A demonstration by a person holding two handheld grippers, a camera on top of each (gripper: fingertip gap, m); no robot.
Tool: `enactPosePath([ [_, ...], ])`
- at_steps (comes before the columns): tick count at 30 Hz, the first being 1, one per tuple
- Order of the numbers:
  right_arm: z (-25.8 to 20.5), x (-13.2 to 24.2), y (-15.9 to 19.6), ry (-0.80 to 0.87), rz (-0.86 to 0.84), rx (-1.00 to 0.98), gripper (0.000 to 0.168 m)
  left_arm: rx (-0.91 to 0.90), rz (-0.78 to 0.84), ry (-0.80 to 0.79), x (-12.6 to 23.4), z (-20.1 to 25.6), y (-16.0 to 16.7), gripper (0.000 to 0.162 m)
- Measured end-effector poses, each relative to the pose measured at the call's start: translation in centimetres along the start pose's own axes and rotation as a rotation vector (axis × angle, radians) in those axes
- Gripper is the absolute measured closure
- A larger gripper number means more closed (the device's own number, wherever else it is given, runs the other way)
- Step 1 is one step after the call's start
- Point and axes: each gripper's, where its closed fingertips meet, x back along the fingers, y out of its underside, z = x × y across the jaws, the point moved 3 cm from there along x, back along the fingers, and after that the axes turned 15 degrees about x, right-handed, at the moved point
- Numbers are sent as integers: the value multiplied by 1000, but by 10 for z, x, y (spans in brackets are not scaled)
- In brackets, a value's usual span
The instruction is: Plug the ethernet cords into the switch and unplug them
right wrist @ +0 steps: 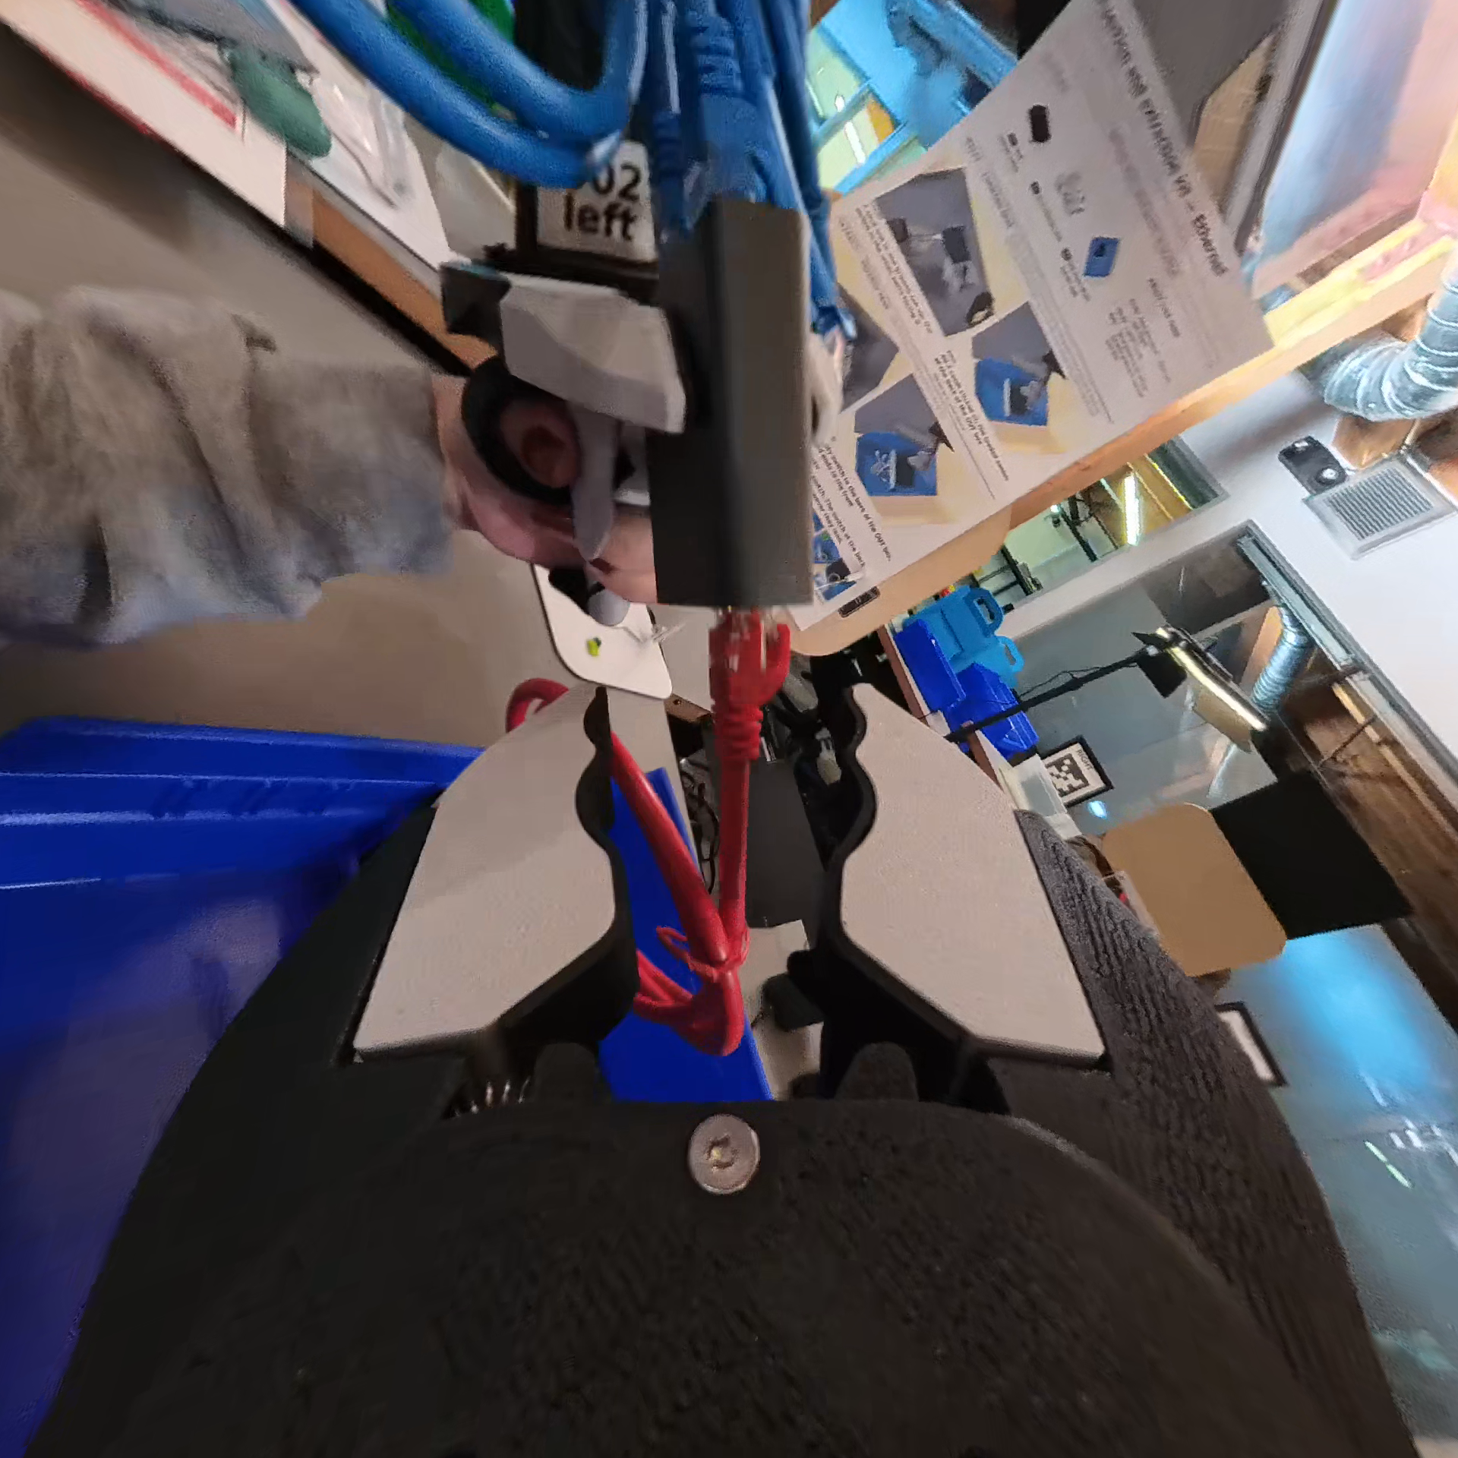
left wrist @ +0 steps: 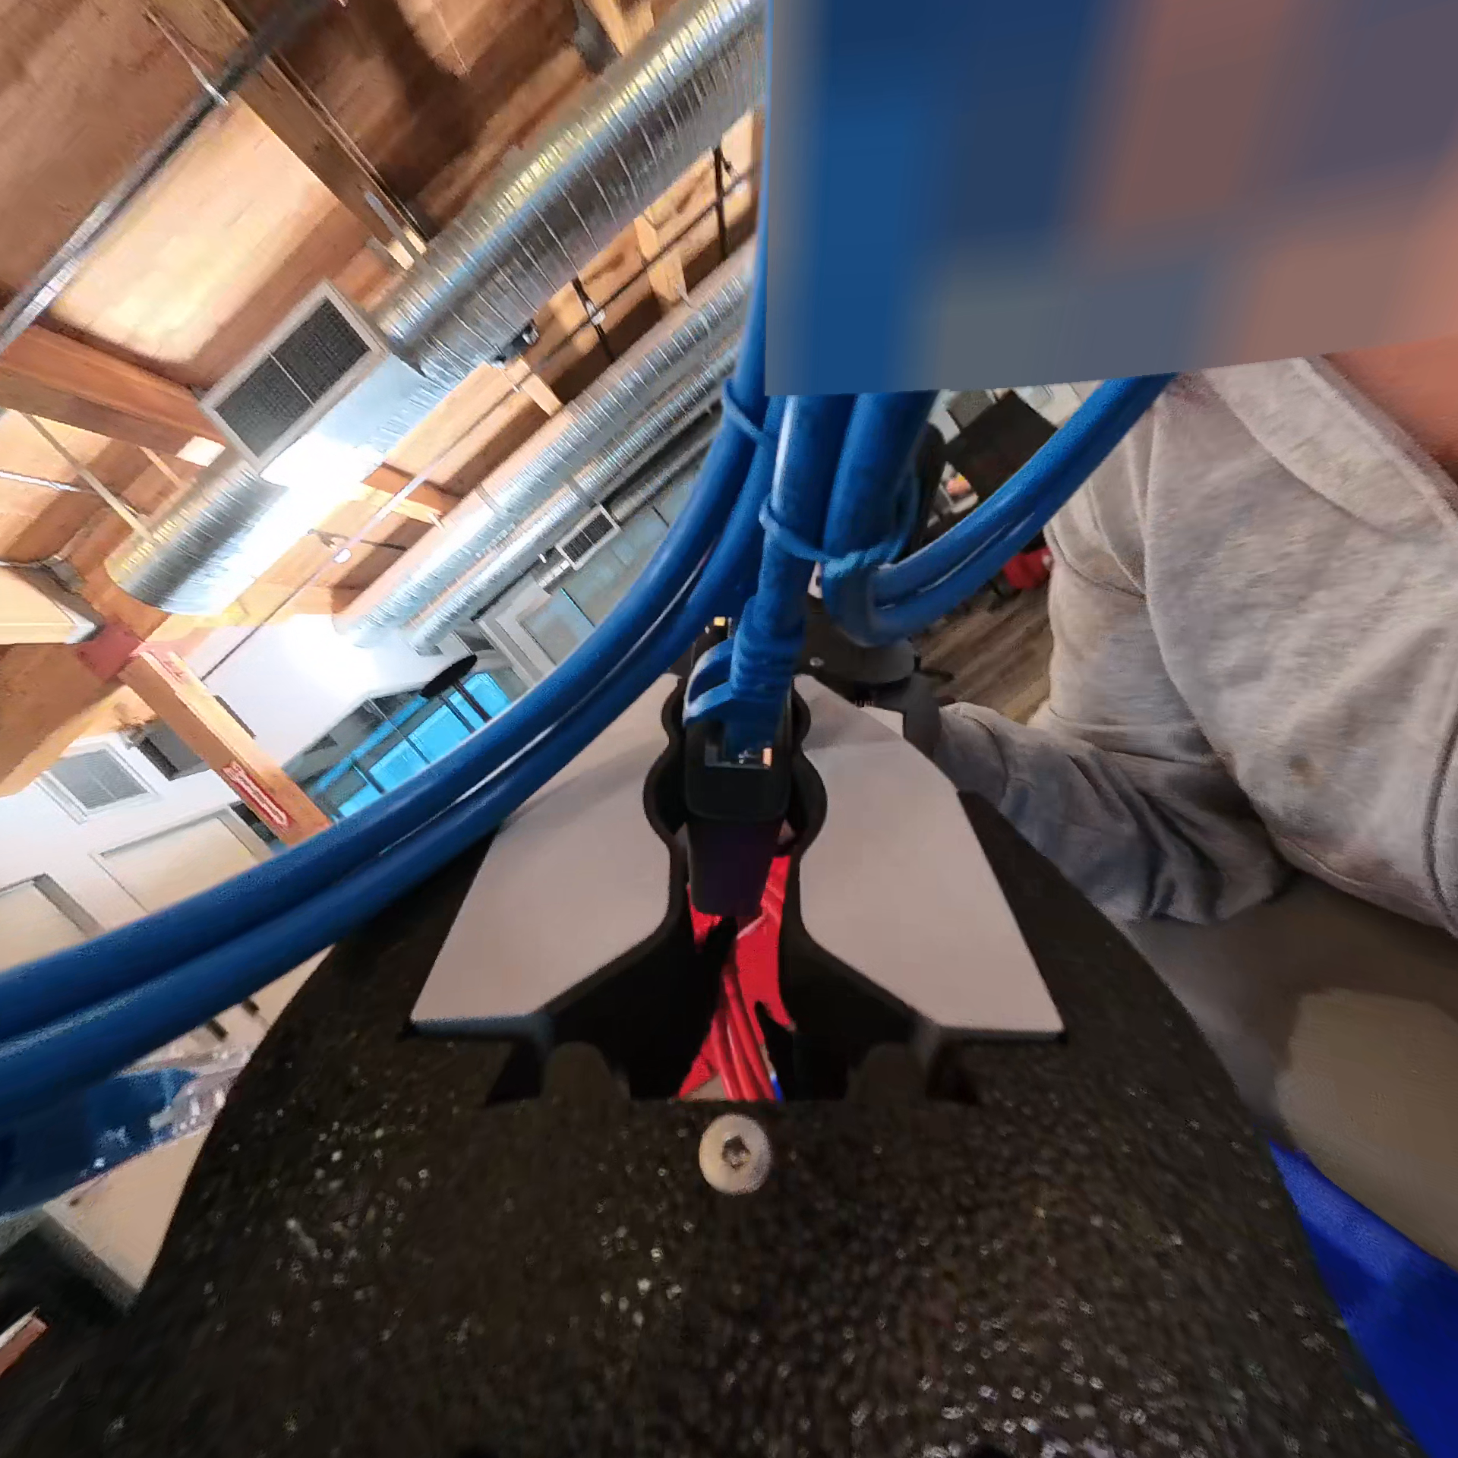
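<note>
left gripper [left wrist: 734,781] clamping black coupler [left wrist: 730,777] with blue cable [left wrist: 761,655] plugged in; right gripper [right wrist: 730,781] gaping wide around red cable [right wrist: 738,710]; printed sheet [right wrist: 1049,300] hanging behind

- Your left gripper [left wrist: 734,797] clamps a black coupler [left wrist: 730,797]; blue cable [left wrist: 237,891] above.
- Between your right gripper's [right wrist: 730,797] grey fingers [right wrist: 505,891]: red cable [right wrist: 738,789].
- Blue bin [right wrist: 158,868] left.

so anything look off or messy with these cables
Nothing looks damaged. The black coupler sits clamped in the left gripper, with a blue cable plugged in one end and a red cable in the other. The right gripper is open around the red one.
</note>
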Motion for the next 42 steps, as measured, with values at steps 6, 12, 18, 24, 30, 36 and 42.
enactPosePath([
  [6,-6,-7,-5,13,-8,53,126,11,-77,31,-2,9,2,142],
  [12,-12,-12,-16,-16,55,-25,135,28,-82,89,-5,17,1,142],
  [18,-13,-12,-18,-24,37,-56,141,7,-93,96,-8,20,1,142],
  [24,-13,-9,-21,-11,-1,-22,142,-53,-135,88,-14,25,-2,142],
  [30,-14,-11,-19,10,-51,16,146,-85,-152,94,-21,29,-2,142],
  [36,-11,-11,-16,49,-82,46,153,-95,-166,91,-22,30,-2,142],
  [42,-5,-12,-13,112,-120,82,160,-102,-170,73,-22,28,-1,142],
])
